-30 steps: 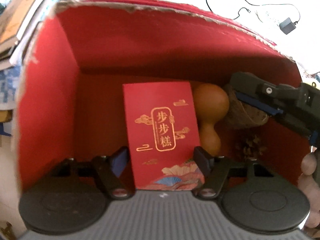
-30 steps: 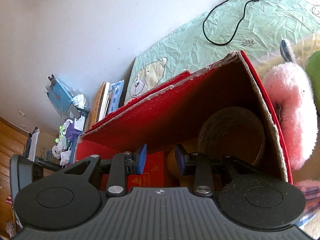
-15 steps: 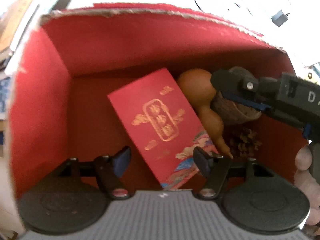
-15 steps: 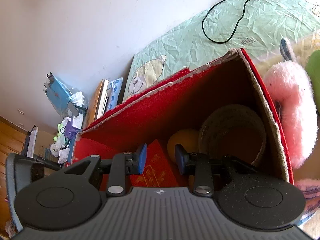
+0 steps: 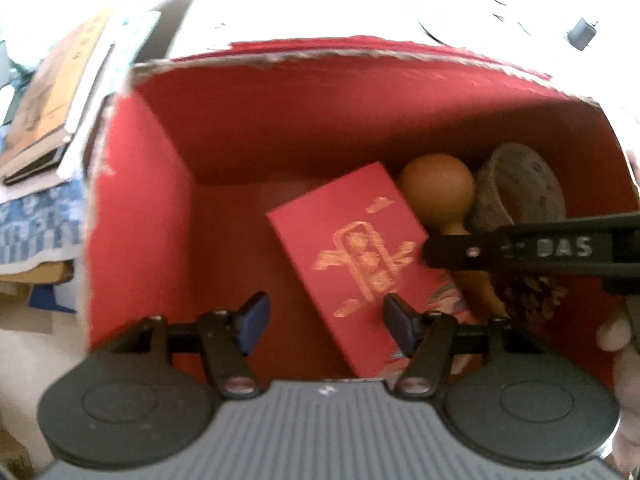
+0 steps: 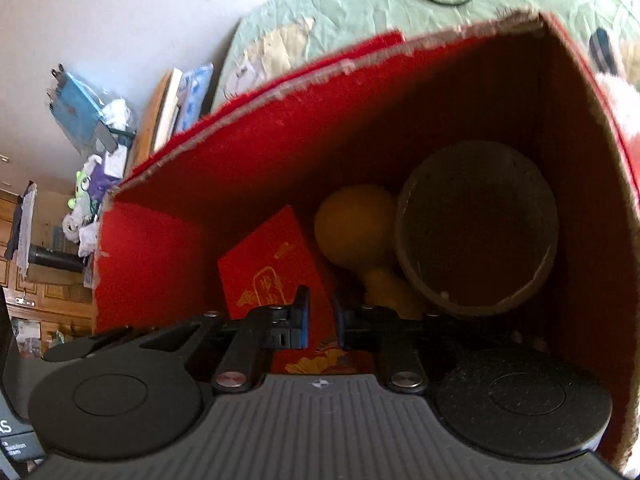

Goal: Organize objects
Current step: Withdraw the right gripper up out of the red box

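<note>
Right tongs pinched the red packet thinly, left tongs closing empty; it might slip into the box

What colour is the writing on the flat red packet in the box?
Gold, on the red packet. It shows best in the left wrist view.

We see a red box, a red packet with gold print, a tan gourd, a brown speckled bowl, and a green sheet.

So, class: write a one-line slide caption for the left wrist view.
Open left gripper above a red gold-printed packet, tan gourd and woven cup inside a red-lined cardboard box.
</note>
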